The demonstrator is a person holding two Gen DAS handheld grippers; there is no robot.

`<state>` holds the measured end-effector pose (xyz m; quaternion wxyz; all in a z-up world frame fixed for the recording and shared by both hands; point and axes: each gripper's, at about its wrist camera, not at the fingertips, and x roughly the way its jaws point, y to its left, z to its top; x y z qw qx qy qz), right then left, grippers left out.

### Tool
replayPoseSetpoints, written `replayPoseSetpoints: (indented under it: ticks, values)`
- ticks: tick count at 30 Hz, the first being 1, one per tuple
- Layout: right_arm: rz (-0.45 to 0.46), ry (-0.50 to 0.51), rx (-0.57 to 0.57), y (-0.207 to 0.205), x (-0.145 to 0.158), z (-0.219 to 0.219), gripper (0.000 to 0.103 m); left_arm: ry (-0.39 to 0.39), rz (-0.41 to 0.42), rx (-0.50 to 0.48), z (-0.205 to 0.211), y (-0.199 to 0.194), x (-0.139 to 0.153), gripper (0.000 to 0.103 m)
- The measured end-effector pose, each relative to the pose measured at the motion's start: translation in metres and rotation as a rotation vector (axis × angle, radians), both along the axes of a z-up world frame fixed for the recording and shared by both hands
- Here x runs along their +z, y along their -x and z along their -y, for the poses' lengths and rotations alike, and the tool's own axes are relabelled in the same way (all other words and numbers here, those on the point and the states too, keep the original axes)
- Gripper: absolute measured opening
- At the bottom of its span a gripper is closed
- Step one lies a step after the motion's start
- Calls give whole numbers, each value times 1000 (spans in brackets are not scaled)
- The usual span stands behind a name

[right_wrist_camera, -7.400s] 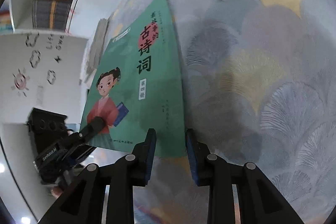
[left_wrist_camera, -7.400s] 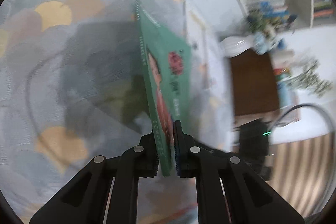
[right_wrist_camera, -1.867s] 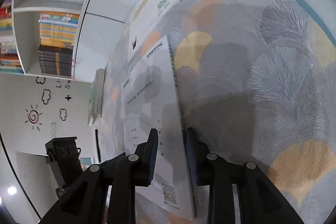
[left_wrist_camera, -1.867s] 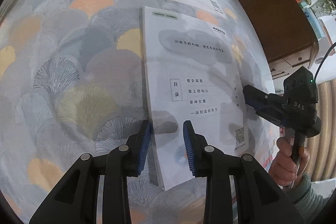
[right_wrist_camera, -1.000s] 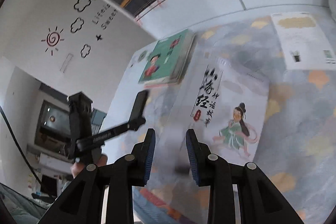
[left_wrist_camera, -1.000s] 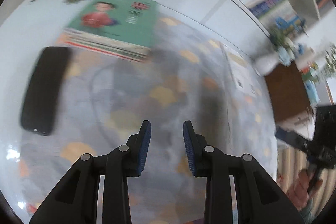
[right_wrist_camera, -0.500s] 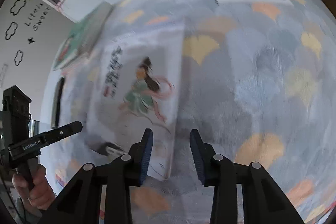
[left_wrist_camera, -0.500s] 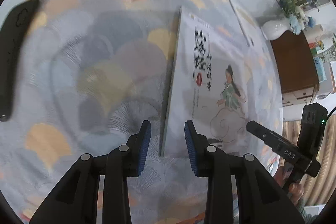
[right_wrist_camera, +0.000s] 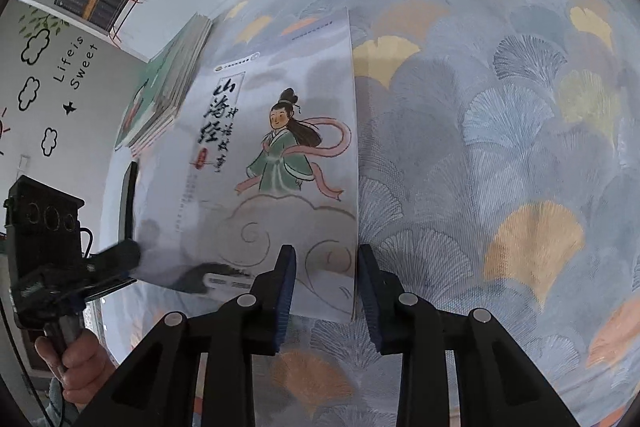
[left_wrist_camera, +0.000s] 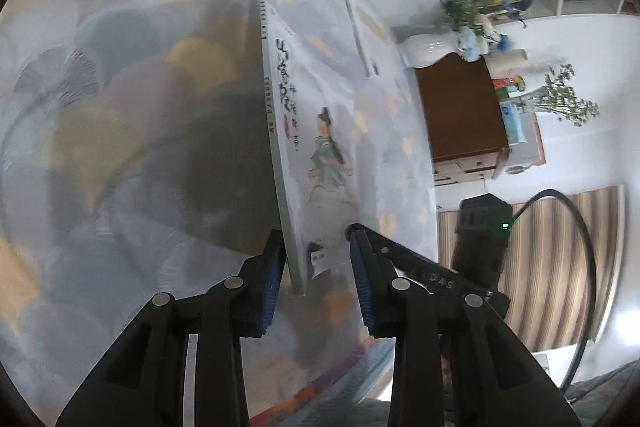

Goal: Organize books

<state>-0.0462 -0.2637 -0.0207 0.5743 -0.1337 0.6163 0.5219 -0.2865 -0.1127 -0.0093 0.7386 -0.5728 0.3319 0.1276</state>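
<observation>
White storybook (right_wrist_camera: 280,163) lies on the patterned tablecloth (right_wrist_camera: 520,147), long axis running away from both grippers.

Left gripper (left_wrist_camera: 316,267) straddles its spine corner, right gripper (right_wrist_camera: 326,279) its open-edge corner; both jaws stand apart, not pressing. The book stack (right_wrist_camera: 172,95) waits beyond.

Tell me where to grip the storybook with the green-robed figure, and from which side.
Its near corners, from the near short edge: the storybook is thin and broad, and the left gripper and right gripper straddle its two long edges there.
</observation>
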Motion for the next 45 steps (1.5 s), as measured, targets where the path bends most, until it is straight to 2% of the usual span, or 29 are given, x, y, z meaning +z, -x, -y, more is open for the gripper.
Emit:
replayPoseSetpoints:
  ticks: [2, 3, 4, 6, 8, 11, 13, 16, 19, 23, 24, 25, 28, 30, 33, 40, 45]
  values:
    - [-2, -3, -9, 1, 0, 1, 31, -49, -75, -5, 1, -9, -4, 24]
    - [-3, -4, -15, 2, 0, 1, 31, -81, -128, -16, 3, -17, -9, 11]
    - [-6, -5, -19, 2, -1, 1, 31, -109, -170, -30, 7, -24, -12, 9]
    - [-19, -7, -28, 0, -2, 3, 31, -130, -169, -43, 13, -32, -13, 9]
    - [-53, -5, -41, -5, -3, 5, 31, -143, -138, -44, 14, -36, -8, 9]
    - [-168, 10, -73, -19, -8, 9, 32, -56, -14, -17, 3, -29, 1, 9]
    - [-311, -20, -123, -33, -13, 18, 44, 1, 51, 3, -4, -28, 4, 9]
    - [-424, -74, -196, -48, -18, 32, 54, 71, 123, 29, -14, -28, 6, 9]
    - [-553, -125, -242, -57, -26, 38, 54, 110, 144, 37, -17, -30, 4, 9]
    - [-657, -170, -267, -53, -35, 32, 54, 164, 170, 54, -15, -31, 0, 9]
    - [-661, -179, -274, -51, -35, 29, 42, 171, 169, 57, -15, -30, -1, 9]
    - [-659, -191, -276, -49, -33, 28, 31, 165, 159, 54, -14, -29, 0, 9]
    - [-569, -191, -238, -42, -20, 20, 22, 63, 62, 27, -12, -27, 5, 8]
    - [-495, -180, -199, -39, -7, 14, 22, -31, -13, -12, -7, -32, 12, 10]
    - [-316, -156, -106, -22, 18, 4, 22, -118, -57, -37, -2, -36, 23, 10]
    - [-164, -201, -14, -4, 62, -12, 22, -147, 19, -5, -10, -23, 49, 11]
    - [-90, -240, 41, 10, 99, -35, 22, -220, 47, 22, -20, -9, 81, 13]
